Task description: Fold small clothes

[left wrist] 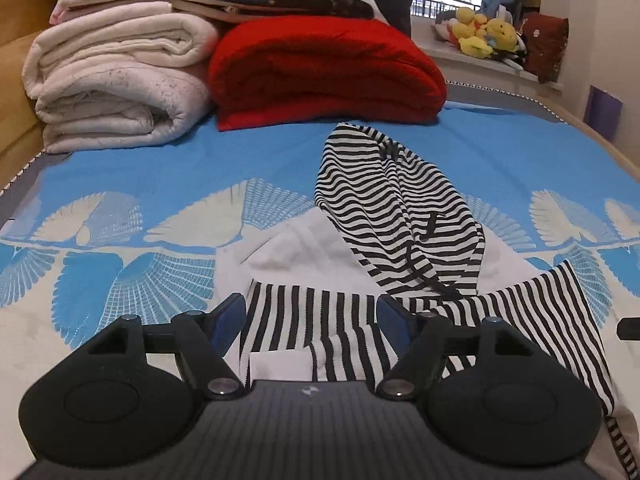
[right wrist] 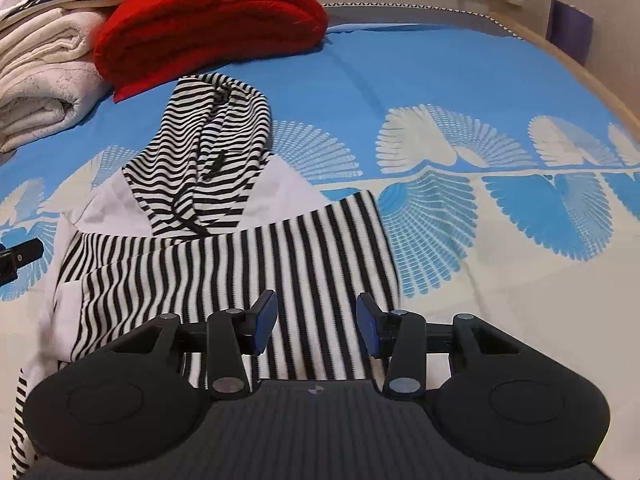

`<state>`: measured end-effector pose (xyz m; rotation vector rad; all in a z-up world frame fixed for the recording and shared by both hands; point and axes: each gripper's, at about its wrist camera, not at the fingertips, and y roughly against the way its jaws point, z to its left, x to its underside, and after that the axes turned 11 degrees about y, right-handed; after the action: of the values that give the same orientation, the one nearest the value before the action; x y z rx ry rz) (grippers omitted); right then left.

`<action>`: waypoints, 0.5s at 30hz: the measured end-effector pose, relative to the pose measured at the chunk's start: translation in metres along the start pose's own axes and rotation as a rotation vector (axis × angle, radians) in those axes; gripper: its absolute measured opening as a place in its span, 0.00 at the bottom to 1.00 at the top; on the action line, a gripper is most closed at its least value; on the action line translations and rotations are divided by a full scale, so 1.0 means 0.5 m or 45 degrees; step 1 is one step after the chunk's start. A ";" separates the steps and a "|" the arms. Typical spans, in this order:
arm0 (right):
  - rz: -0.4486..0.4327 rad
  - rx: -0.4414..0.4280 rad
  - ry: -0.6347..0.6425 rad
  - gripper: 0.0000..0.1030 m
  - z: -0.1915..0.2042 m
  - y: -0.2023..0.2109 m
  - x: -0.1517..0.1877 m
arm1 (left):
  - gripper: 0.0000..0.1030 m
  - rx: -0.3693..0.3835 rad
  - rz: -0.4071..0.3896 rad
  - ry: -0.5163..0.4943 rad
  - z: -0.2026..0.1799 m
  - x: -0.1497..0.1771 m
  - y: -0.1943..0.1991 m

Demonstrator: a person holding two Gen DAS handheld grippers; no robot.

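**On the bed, both grippers poised over the hooded top**

Over the near part of the garment, we hold the left gripper (left wrist: 310,326) with its jaws spread wide and nothing between them; its blue pads (left wrist: 229,320) sit just above striped cloth. The right gripper (right wrist: 316,326) is likewise spread and empty, hovering over the striped panel nearer the garment's right edge.

The small black-and-white striped hooded top with white shoulders (right wrist: 224,256) lies on the blue bedsheet with a pale fan-feather pattern (right wrist: 460,92), hood (left wrist: 384,200) pointing away from us, a striped sleeve apparently laid across the chest. It looks partly folded.

For the next fold, we judge it best to lower each gripper to the near hem, pinch all the layers together, lift level and carry both corners at the same pace toward the hood, so the stripes stay parallel and the drawstring is not dragged.

Beyond the top lie a folded red fleece blanket (left wrist: 328,68) and a stack of rolled cream quilts (left wrist: 116,80); yellow plush toys (left wrist: 484,32) sit on the windowsill. We see no basket or box here.
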<state>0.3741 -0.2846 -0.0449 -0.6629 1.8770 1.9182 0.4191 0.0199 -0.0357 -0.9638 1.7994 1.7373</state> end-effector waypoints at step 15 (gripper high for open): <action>-0.028 -0.053 0.054 0.45 -0.033 0.025 -0.022 | 0.27 -0.030 0.038 -0.007 0.041 -0.031 -0.061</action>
<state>0.3772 -0.3009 -0.0284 -0.7396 1.8520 1.9483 0.4489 0.0440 -0.0466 -0.9455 1.8028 1.7809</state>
